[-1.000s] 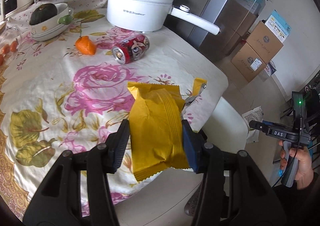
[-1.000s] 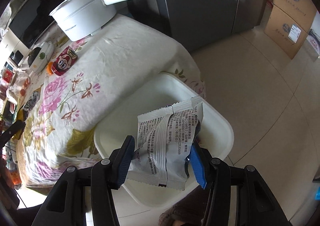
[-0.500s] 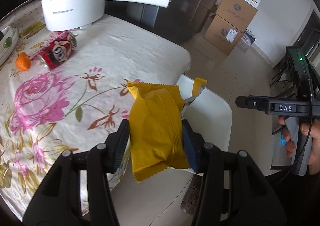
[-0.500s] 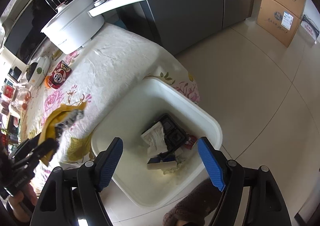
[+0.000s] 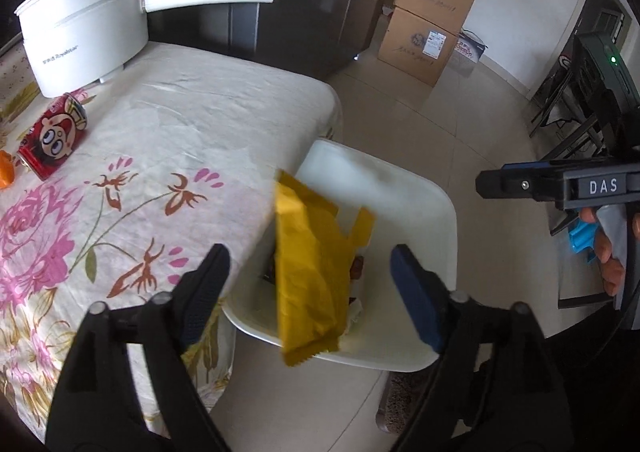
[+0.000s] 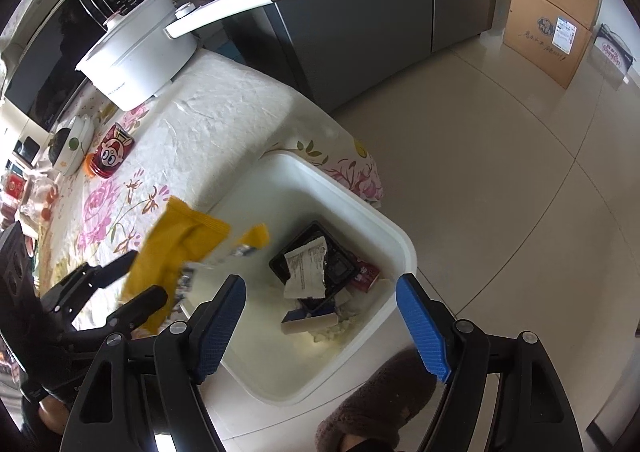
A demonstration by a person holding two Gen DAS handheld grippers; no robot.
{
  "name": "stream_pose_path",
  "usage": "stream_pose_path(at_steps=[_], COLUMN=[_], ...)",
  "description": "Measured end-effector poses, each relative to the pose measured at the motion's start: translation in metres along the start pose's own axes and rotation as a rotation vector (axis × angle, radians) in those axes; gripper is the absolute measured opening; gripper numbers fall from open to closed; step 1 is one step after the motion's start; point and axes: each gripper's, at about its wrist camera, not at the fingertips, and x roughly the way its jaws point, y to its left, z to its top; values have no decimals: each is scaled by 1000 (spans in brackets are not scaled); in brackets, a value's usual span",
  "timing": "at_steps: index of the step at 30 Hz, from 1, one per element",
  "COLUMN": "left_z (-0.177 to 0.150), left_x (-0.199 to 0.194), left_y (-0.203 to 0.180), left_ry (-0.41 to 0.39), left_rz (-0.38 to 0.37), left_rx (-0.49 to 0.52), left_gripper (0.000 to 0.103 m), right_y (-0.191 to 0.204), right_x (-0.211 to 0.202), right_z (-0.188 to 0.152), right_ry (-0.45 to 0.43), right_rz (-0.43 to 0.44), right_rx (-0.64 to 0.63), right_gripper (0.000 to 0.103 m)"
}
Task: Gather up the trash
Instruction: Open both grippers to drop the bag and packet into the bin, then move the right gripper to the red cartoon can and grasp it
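A white bin [image 5: 372,176] stands on the floor against the table's edge. My left gripper [image 5: 309,252] hangs over its near rim with its jaws opening. A yellow snack packet [image 5: 308,272] hangs loose between them, touching neither pad, its lower end over the bin. My right gripper [image 6: 320,284] stands open and empty above the bin [image 6: 360,204]. Inside lie a white printed wrapper [image 6: 306,268], a black tray [image 6: 340,272] and other scraps. The right wrist view also shows the left gripper [image 6: 144,276] and the yellow packet [image 6: 176,240] at the left.
On the flowered tablecloth [image 5: 168,124] lie a red drink can [image 5: 52,140] and an orange scrap [image 5: 5,172], with a white long-handled pot [image 5: 84,20] behind. Cardboard boxes [image 5: 428,24] and a dark fridge [image 6: 360,12] stand beyond. A brown slipper [image 6: 372,412] is beside the bin.
The left gripper swung from over the table to over the bin and let go of the yellow packet. The right gripper opened; its white wrapper now lies in the bin.
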Motion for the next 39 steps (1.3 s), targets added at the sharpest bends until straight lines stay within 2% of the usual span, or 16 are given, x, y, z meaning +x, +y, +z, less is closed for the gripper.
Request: stream_pose_path(at_steps=[9, 18, 24, 30, 32, 36, 39], left_z=[-3, -17, -33, -52, -60, -75, -83], left_x=[-14, -46, -82, -122, -132, -143, -151], left_y=[26, 68, 121, 179, 195, 221, 232], left_ry=[6, 23, 21, 12, 12, 35, 44], left_rz=[80, 168, 249, 337, 363, 406, 432], left_rx=[-66, -155, -286, -421, -458, -515, -524], left_gripper=[96, 99, 99, 99, 99, 100, 100], right_y=[6, 39, 85, 149, 168, 204, 238], right_x=[1, 2, 6, 24, 32, 49, 65], right_z=[2, 9, 17, 23, 31, 52, 70], right_ry=[2, 5, 6, 32, 48, 81, 79], right_rz=[-4, 9, 41, 75, 78, 144, 138], right_rx=[-5, -42, -97, -177, -172, -118, -120], right_gripper=[79, 80, 80, 82, 82, 82, 82])
